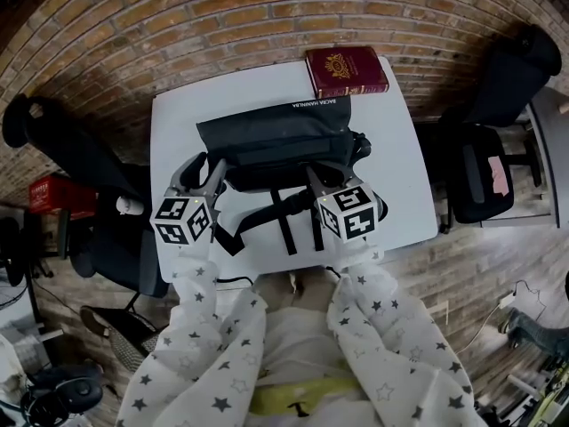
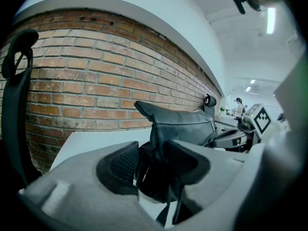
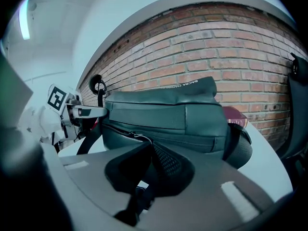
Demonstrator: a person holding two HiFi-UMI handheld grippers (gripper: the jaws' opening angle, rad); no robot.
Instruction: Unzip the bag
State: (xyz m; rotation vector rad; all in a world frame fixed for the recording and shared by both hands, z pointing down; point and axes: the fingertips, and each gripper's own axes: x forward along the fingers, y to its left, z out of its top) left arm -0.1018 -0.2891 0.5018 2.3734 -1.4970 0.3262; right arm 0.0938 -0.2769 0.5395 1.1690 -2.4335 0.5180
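It looks like an office: a white desk stands against a brick wall, black swivel chairs flank it on a wood floor, and strip lights line the white ceiling.

The bag lies in the middle of the table, with its 2 straps before it and a book behind it to the right. The left gripper is at its left end and the right gripper at its front. A left chair and a right chair flank the table.
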